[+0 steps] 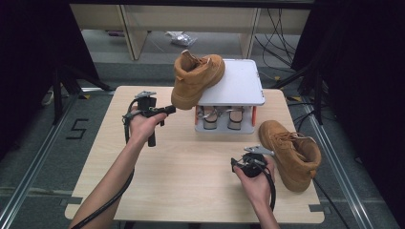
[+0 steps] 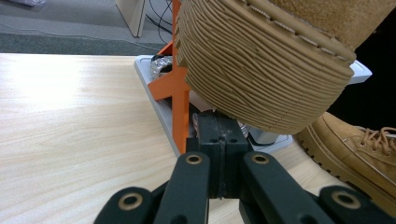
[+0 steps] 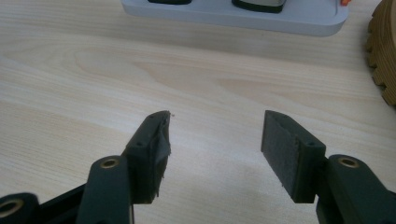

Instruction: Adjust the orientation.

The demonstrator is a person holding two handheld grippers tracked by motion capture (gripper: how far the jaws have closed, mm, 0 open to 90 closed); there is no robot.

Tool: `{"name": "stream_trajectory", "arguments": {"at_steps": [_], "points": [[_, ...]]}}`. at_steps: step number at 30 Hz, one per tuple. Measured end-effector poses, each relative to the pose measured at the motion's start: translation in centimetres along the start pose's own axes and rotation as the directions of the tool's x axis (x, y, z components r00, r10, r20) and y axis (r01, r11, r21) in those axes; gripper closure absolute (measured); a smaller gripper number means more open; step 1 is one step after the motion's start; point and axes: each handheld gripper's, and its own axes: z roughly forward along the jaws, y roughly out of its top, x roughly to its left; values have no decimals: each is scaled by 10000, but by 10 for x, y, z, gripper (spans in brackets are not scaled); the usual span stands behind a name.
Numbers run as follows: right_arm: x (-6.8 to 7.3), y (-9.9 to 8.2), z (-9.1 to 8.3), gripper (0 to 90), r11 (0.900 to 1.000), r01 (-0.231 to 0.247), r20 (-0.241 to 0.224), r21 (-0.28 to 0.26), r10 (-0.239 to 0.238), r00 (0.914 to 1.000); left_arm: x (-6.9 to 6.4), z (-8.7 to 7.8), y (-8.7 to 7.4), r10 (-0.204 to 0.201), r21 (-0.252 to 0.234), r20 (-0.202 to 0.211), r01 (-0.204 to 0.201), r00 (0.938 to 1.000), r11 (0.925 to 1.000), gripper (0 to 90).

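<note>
Tan nubuck-type leather, two ankle boots, thick ribbed rubber soles.

Item 1: boot on rack [image 1: 196, 78]. Rests tilted on the top shelf of the grey two-tier rack [image 1: 239, 83], toe hanging out past the shelf's edge. The left gripper [image 1: 168, 109] sits level just beneath that toe; in the left gripper view the ribbed sole [image 2: 261, 70] hangs directly above and ahead of the jaw tips. Jaws fully closed, pad against pad, nothing between them; whether the tips touch the sole cannot be told. An orange upright [image 2: 180, 102] of the rack stands just left of the tips.

Item 2: boot on table [image 1: 291, 152]. Lies on the wooden table [image 1: 191, 176] to the outer side of the right gripper [image 1: 239, 164]; its sole edge [image 3: 385, 60] shows right of the jaws in the right gripper view. Jaws wide apart, empty, with bare table between and the rack's base ahead.

Handling, by judgement: fairly heavy for one gripper, weight concentrated in the sole. Sole stiff and grippy; upper and collar soft, yielding under pinch; laces loose and unreliable. Not fragile. Best hold: padded collar or heel counter, pinched across the wall, or across the toe welt. The overhanging boot may tip off if nudged from beneath.
</note>
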Motion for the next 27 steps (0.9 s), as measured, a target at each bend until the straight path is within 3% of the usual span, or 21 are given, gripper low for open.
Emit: {"name": "stream_trajectory", "arguments": {"at_steps": [2,3,5,14,27], "points": [[-1,0,1,427,9998,162,-26,-70,-162,9999,-1,0,1,-21,64,13,21,10000,10000,899],[1,0,1,428,9999,-113,-22,-5,113,9999,-1,0,1,-47,79,49,46,10000,10000,899],[-2,0,1,428,9994,318,-13,-98,-318,9995,-3,0,2,-10,85,96,9,10000,10000,899],[-2,0,1,428,9996,280,-53,-106,-280,9996,-13,1,9,118,157,229,-122,9997,9998,899],[-4,1,0,428,9996,241,-40,-118,-241,9997,-26,15,10,262,473,340,-278,9991,9985,900]]}}
